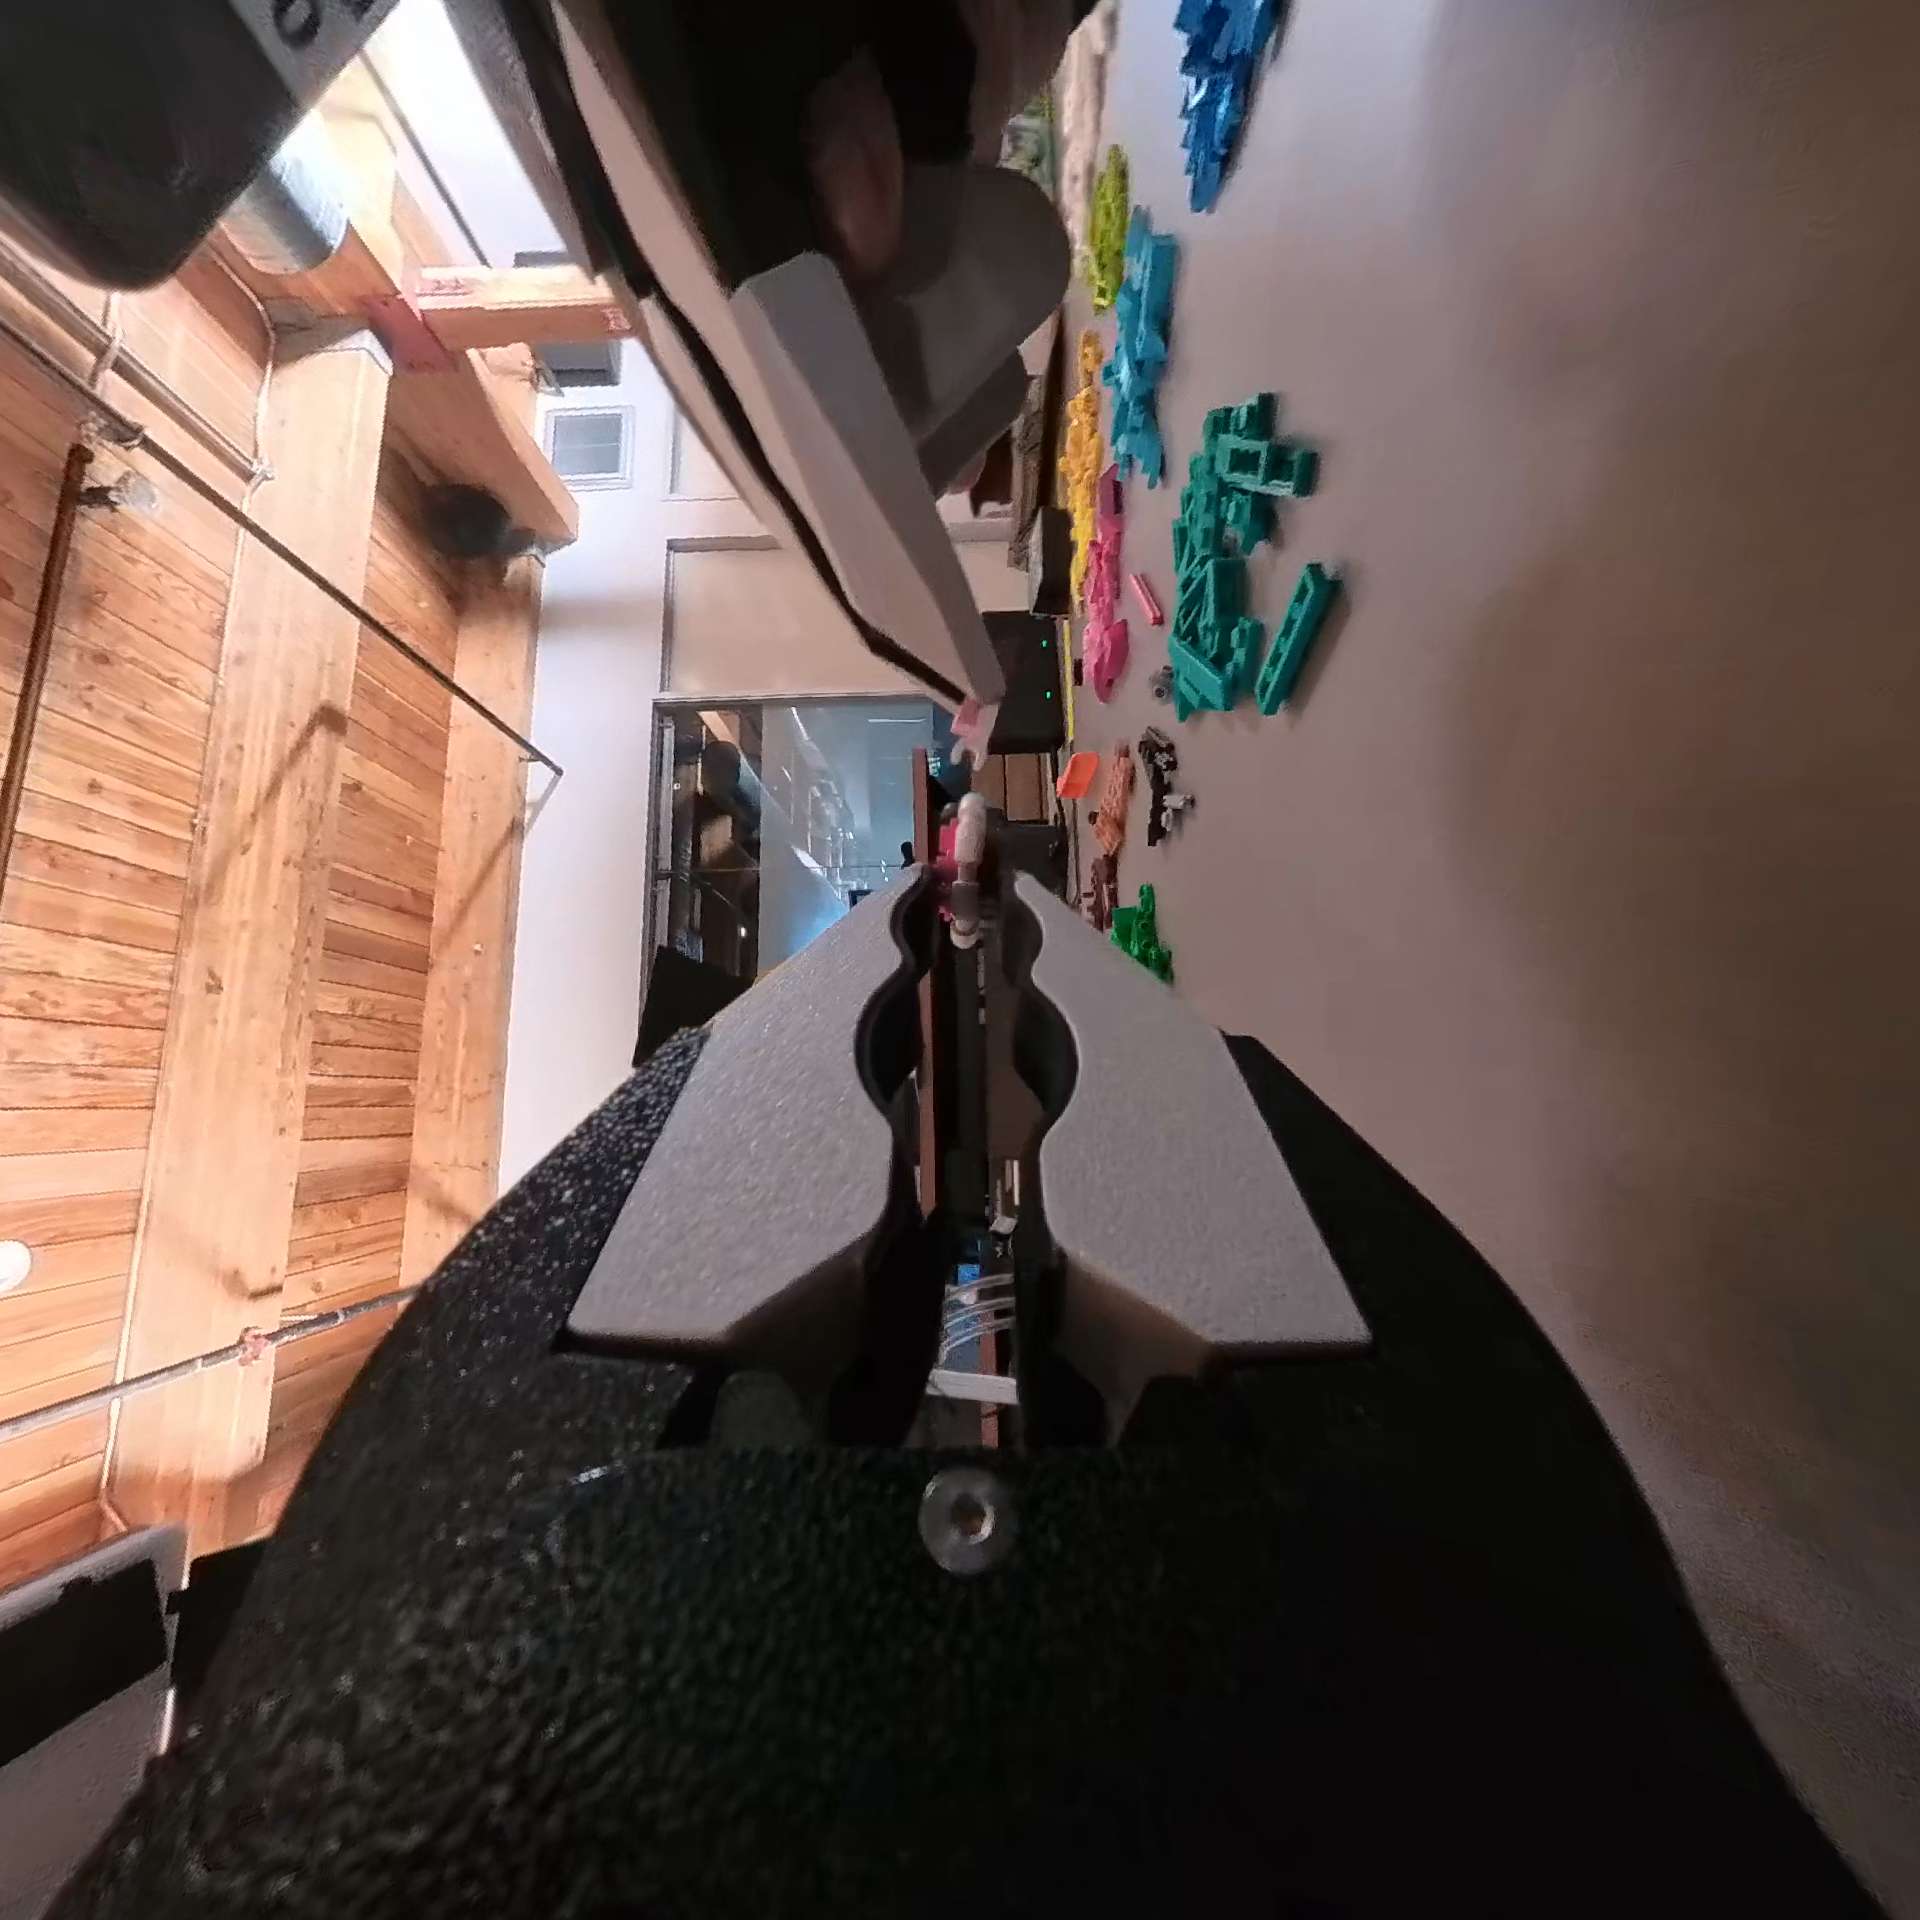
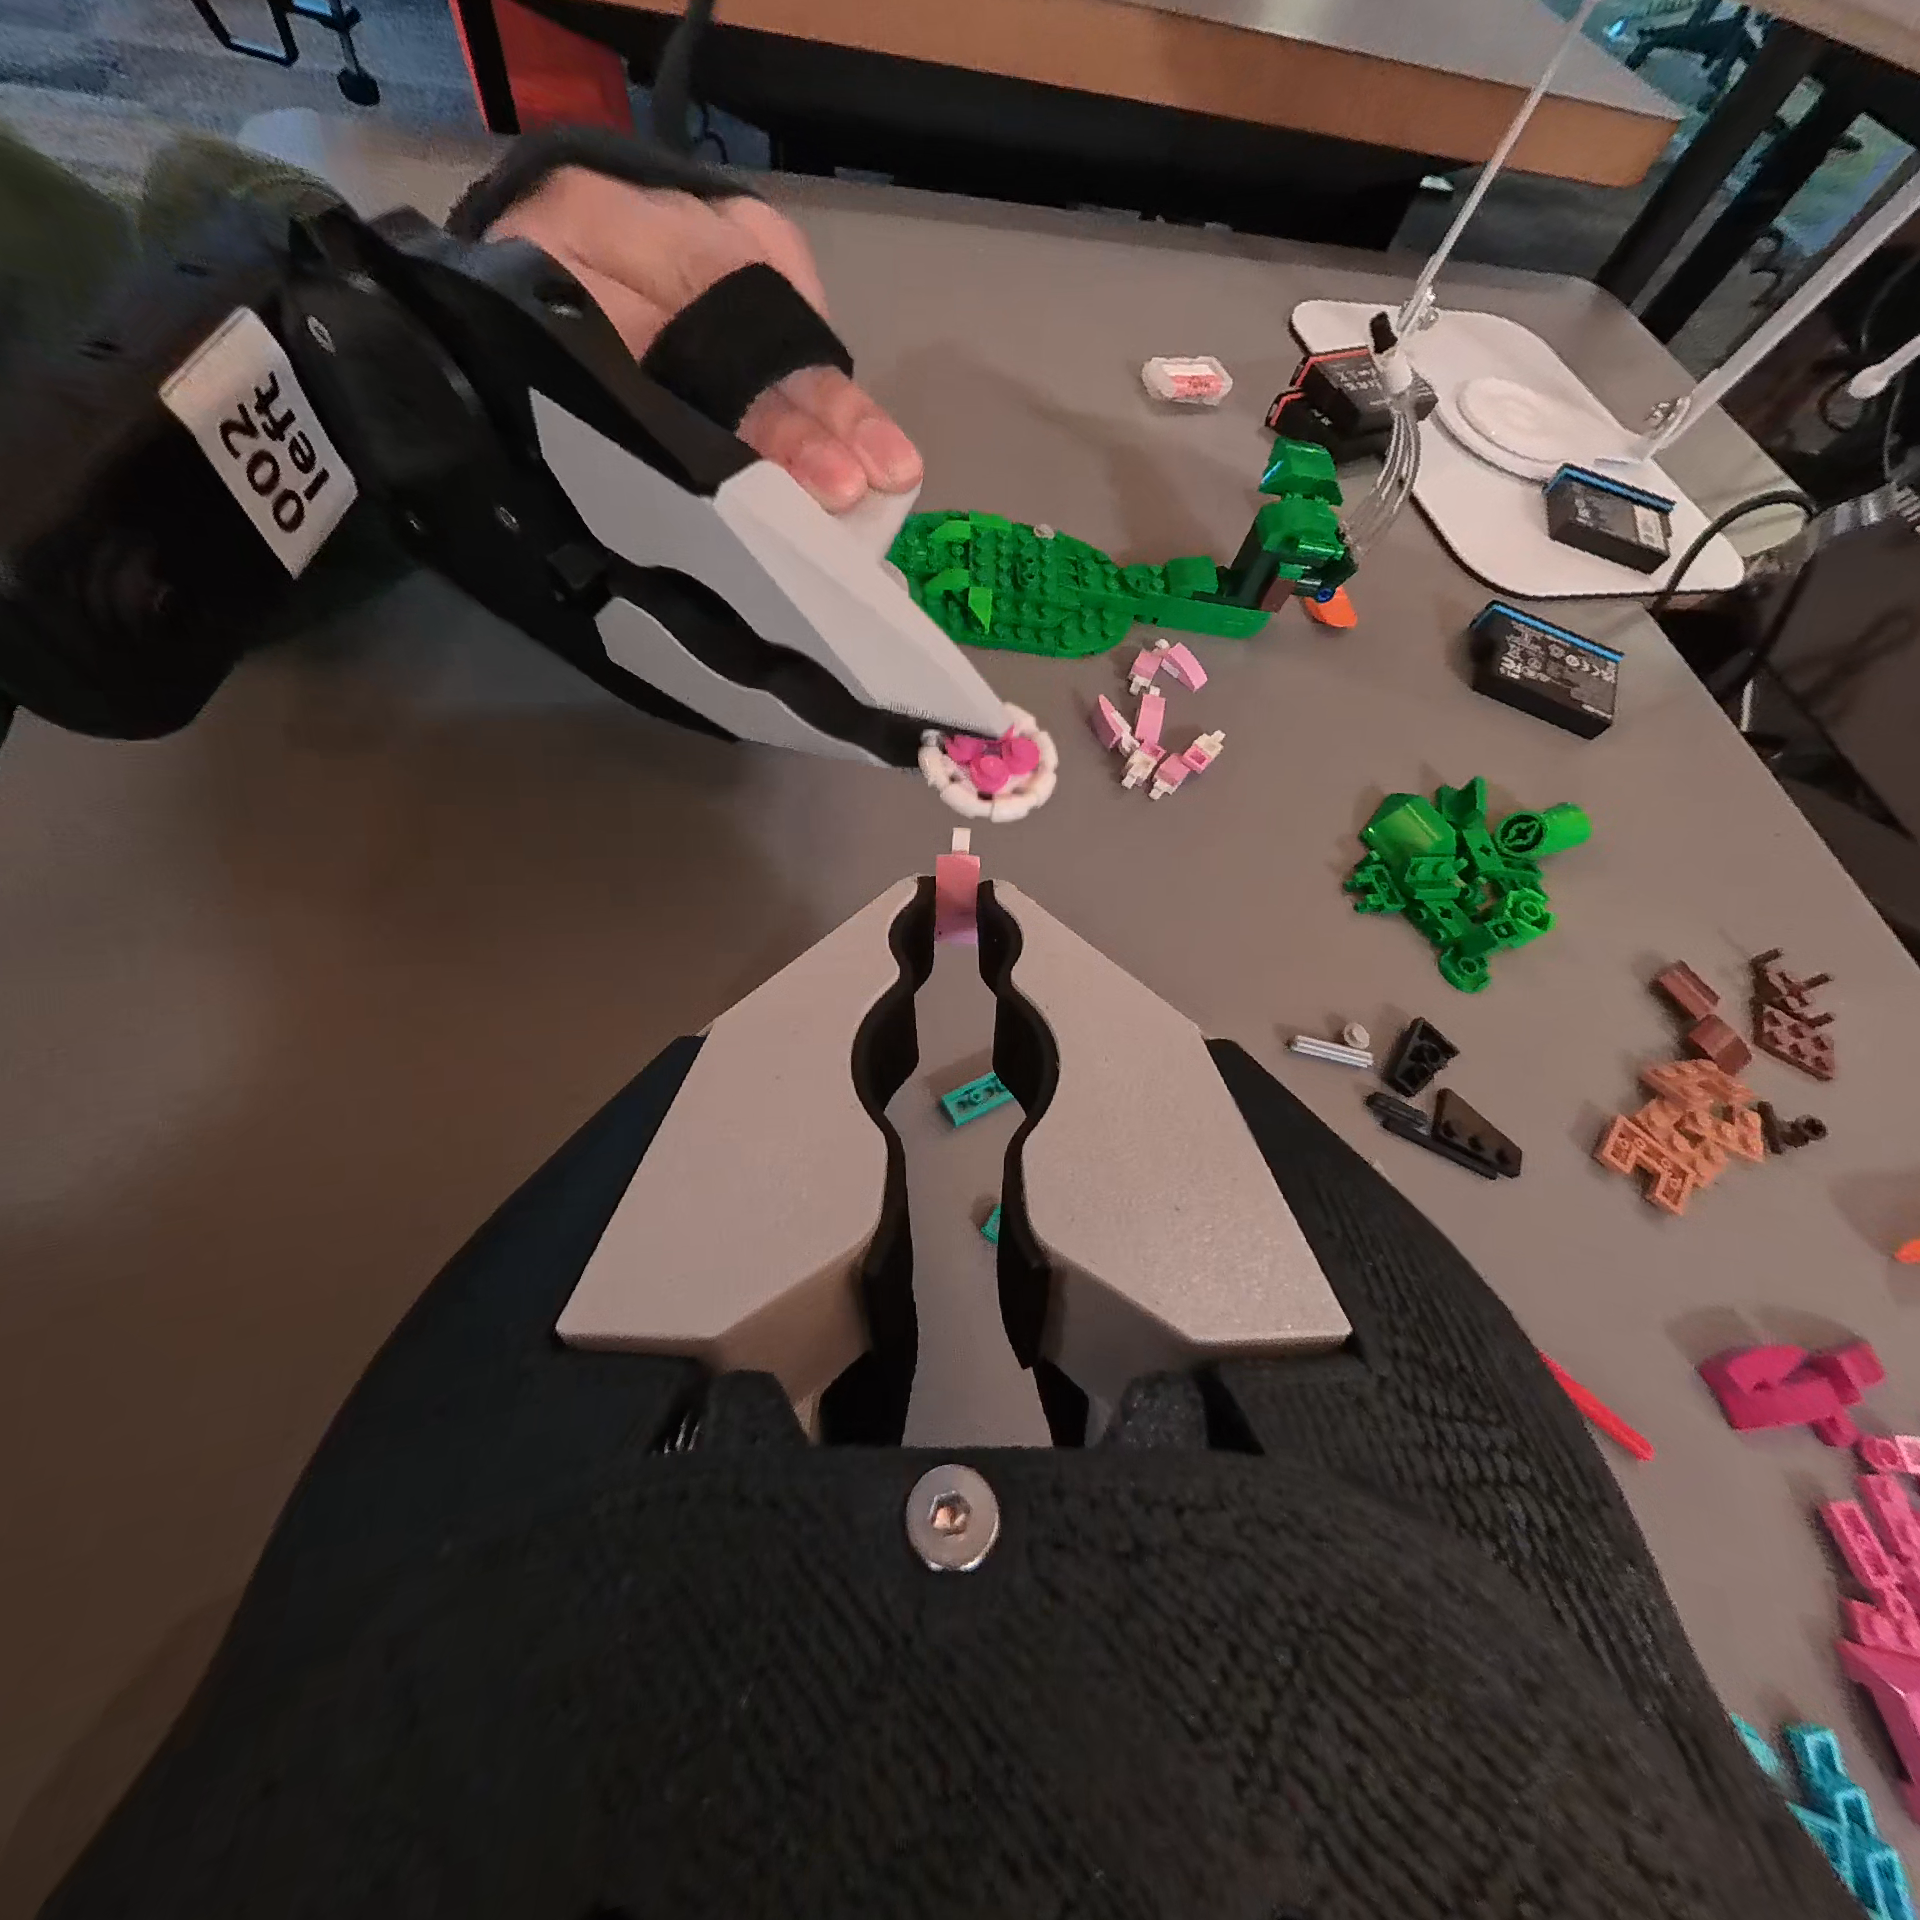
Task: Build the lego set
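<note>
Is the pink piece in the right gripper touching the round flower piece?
Apart. In the right wrist view, grey table shows between the pink piece and the round flower piece.

Grey table (image 2: 312, 987), sorted brick piles (image 2: 1460, 883)

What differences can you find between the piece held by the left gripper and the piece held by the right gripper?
The left gripper holds a round flower assembly, built from several parts; the right gripper holds a single petal piece. The flower assembly has a white ring around a magenta centre; the petal piece is light pink with a small white tip. The flower assembly is wider; the petal piece is narrow and stands upright. Both are held above the grey table.
</note>
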### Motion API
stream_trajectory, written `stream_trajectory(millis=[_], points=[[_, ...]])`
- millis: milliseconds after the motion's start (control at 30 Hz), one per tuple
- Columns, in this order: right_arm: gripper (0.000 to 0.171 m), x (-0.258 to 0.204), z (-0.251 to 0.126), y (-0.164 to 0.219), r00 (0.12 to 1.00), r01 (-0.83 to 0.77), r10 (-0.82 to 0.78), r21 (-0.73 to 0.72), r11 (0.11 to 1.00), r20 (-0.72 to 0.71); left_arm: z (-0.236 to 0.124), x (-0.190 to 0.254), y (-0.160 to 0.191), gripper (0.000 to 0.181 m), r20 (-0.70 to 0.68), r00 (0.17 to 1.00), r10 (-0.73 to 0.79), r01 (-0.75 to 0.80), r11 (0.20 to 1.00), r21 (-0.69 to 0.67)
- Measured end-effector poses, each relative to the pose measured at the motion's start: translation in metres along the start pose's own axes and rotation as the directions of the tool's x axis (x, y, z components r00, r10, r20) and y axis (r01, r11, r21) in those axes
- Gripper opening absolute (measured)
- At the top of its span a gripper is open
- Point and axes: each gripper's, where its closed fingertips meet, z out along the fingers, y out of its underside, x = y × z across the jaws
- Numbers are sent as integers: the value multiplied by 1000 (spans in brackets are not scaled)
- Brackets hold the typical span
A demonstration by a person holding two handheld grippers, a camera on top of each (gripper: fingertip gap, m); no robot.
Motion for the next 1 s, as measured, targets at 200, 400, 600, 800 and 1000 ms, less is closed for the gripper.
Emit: stream_trajectory(millis=[200, 400, 600, 800, 1000], points=[[6, 1, 0, 4, 1000, -6, 6, -29, 1000, -5, 0, 3, -3, 7, -10, 1000, 25, -25, 1000, 8], [7, 0, 2, 6, 1000, 6, -6, -42, 999, -1, 0, 5, -6, 8, -19, 999, 33, -33, 999, 21], [6, -1, 1, 7, 1000, 10, -9, -51, 999, 8, 0, 5, -8, 8, -15, 999, 39, -38, 999, 28], [6, -2, 2, 11, 1000, -2, 3, -67, 998, 18, 0, 10, -10, 8, -31, 997, 67, -66, 998, 18], [6, 0, 4, 14, 999, -11, 13, -76, 997, 30, 1, 12, -12, 8, -41, 997, 72, -71, 997, 19]])
